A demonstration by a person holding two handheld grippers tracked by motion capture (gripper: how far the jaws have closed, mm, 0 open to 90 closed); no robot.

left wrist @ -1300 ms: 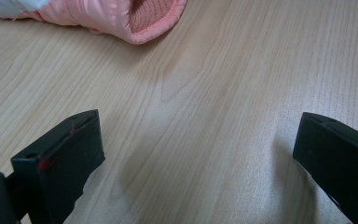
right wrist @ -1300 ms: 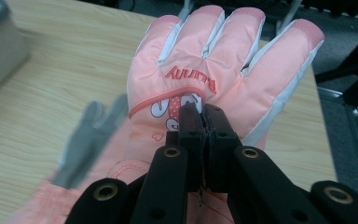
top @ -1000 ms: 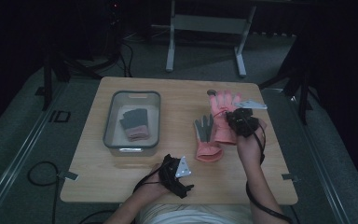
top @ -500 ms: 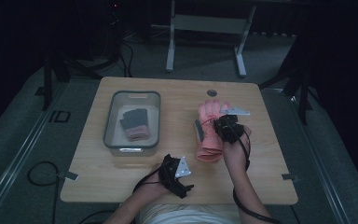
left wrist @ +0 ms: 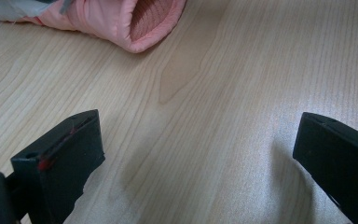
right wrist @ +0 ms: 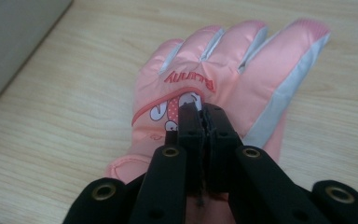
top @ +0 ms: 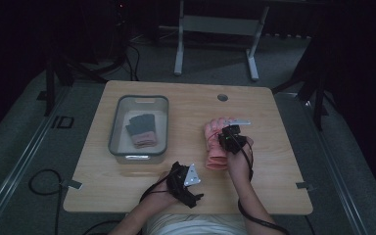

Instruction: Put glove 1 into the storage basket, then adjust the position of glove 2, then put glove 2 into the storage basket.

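Note:
A pink child's glove (top: 213, 149) with grey trim lies right of the table's middle, fingers pointing away from the person. In the right gripper view it lies back up (right wrist: 223, 70), with a bunny print. My right gripper (top: 230, 138) is down on it, jaws shut (right wrist: 200, 109) and pinching the fabric at the print. My left gripper (top: 182, 182) rests near the front edge, jaws wide open (left wrist: 196, 149) over bare wood. The glove's cuff opening (left wrist: 137, 21) faces it a short way off. Whether a second glove lies beneath is hidden.
A grey plastic bin (top: 138, 99) stands left of centre on the wooden table (top: 274, 166), holding dark grey and pink gloves (top: 141, 129). A small round hole (top: 222, 97) marks the table's far side. Dark floor and a metal stand lie beyond.
My right gripper has come toward the person, leftward and down, bringing the pink glove along. The grey-palmed glove that lay beside it is now covered. The left gripper has stayed put.

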